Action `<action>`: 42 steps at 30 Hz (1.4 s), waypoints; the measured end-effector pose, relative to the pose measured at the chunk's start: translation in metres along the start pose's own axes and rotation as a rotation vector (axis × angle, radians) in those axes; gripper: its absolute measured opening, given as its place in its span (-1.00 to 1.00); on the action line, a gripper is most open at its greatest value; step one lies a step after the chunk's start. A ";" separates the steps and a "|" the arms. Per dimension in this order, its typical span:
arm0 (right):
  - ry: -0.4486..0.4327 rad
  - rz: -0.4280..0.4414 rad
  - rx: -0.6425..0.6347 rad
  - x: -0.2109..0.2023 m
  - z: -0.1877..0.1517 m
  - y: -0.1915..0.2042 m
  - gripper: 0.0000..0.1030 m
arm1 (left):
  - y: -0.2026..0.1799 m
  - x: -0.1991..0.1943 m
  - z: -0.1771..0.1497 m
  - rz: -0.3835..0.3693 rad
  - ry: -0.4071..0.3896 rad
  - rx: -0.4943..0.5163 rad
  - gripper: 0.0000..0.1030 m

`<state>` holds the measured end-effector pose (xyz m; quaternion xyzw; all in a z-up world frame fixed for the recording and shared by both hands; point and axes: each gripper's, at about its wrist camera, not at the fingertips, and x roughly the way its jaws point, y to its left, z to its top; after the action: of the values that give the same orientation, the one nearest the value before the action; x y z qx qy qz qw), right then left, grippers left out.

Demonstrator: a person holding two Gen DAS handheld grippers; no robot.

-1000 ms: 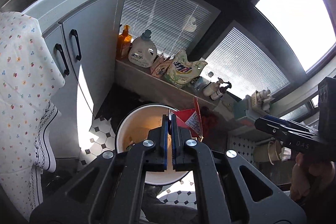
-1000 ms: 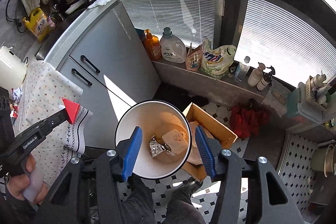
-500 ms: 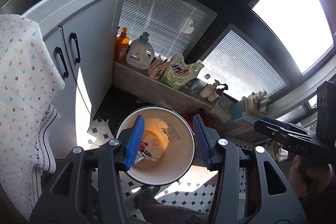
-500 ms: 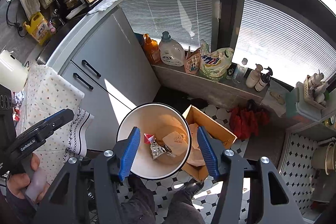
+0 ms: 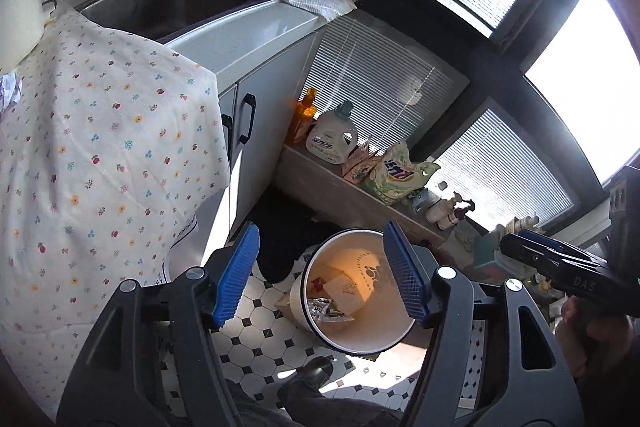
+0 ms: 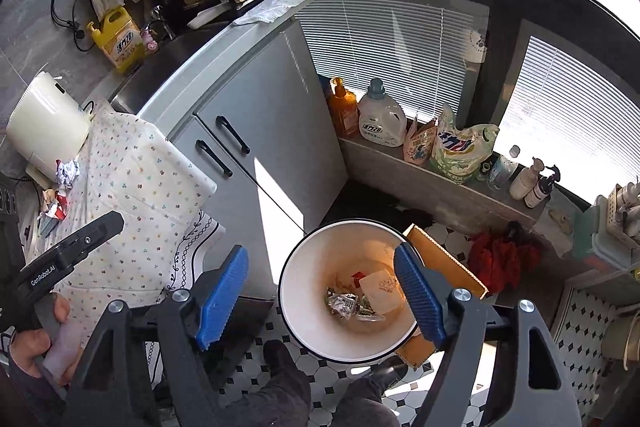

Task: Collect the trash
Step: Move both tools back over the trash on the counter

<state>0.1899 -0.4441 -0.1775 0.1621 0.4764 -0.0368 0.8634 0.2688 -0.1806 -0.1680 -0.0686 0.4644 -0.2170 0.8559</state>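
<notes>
With both grippers' fingers just spread and empty above the white bin (image 6: pixel 292 291), next target the crumpled foil (image 6: pixel 67 171) on the tabletop (image 6: pixel 132 163).

I see a white bin (image 6: pixel 304 259) with a dark rim at lower centre, silver foil (image 6: pixel 342 303) inside. Blue ribbed pads (image 6: pixel 222 297) front my black gripper frames. At left, a white cloth (image 5: pixel 100 147) carries small multicoloured flowers. The floor tiles (image 5: pixel 260 331) are white with black diamonds; a yellow bottle (image 6: pixel 118 41) stands upper left.
</notes>
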 end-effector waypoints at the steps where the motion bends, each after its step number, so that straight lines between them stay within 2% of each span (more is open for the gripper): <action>1: -0.004 0.007 -0.009 0.001 0.002 0.008 0.56 | 0.007 -0.006 0.001 0.009 -0.010 -0.006 0.32; 7: -0.031 0.052 -0.077 0.003 0.012 0.063 0.79 | 0.054 -0.042 0.006 0.088 -0.073 -0.054 0.66; 12: -0.039 0.086 -0.127 0.011 0.019 0.111 0.85 | 0.097 -0.072 0.006 0.152 -0.118 -0.116 0.77; 29: -0.021 0.218 -0.286 0.050 0.021 0.285 0.85 | 0.255 -0.156 -0.017 0.313 -0.203 -0.298 0.79; 38: -0.039 0.253 -0.312 0.069 0.017 0.357 0.85 | 0.321 -0.190 -0.016 0.381 -0.256 -0.297 0.88; 42: -0.045 0.268 -0.323 0.078 0.016 0.382 0.85 | 0.355 -0.202 -0.014 0.394 -0.278 -0.328 0.88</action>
<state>0.3285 -0.0811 -0.1409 0.0829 0.4309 0.1517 0.8857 0.2706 0.2265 -0.1346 -0.1437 0.3760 0.0428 0.9144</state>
